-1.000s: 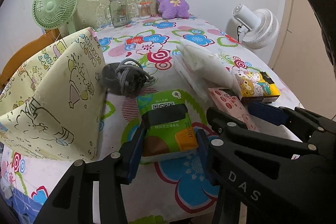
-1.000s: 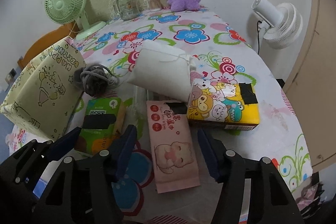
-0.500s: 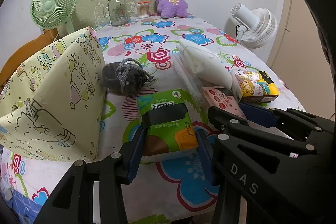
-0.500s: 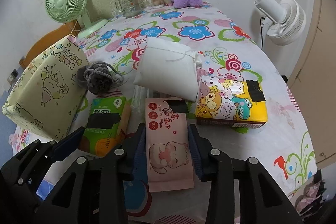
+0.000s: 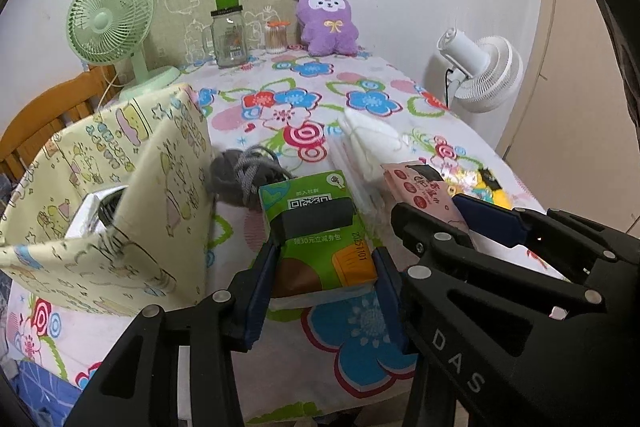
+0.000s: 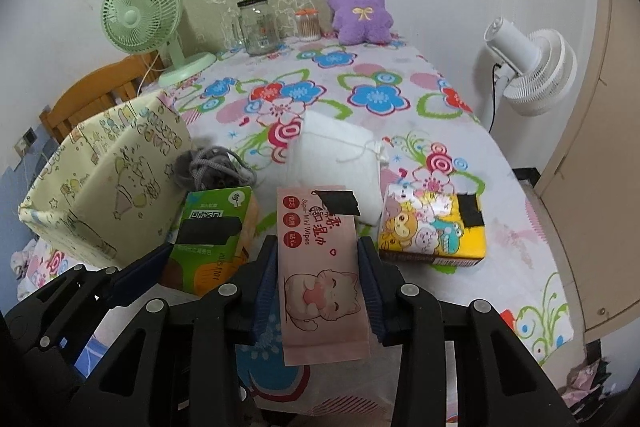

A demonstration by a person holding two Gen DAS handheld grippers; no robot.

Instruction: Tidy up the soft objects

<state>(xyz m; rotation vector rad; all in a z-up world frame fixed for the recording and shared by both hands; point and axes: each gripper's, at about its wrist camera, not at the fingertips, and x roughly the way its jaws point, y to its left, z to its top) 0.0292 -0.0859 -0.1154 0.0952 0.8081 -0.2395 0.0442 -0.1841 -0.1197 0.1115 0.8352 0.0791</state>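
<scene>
Since earlier frame, your right gripper [image 6: 318, 281] closed from spread stance onto pink wipes pack [image 6: 320, 267]; pads now pinch its long sides, front end tilted up off floral tablecloth [image 6: 400, 99]. Your left gripper [image 5: 322, 281] pinches green tissue pack [image 5: 320, 235] as before, pack raised at far end. Both packs side by side near front table edge. Yellow fabric bin [image 5: 120, 195] stands open at left, just beside green pack. Grey cord bundle [image 6: 212, 167], white pouch [image 6: 340, 163], yellow tissue pack [image 6: 434, 227] crowd middle. Far half of table mostly open.
</scene>
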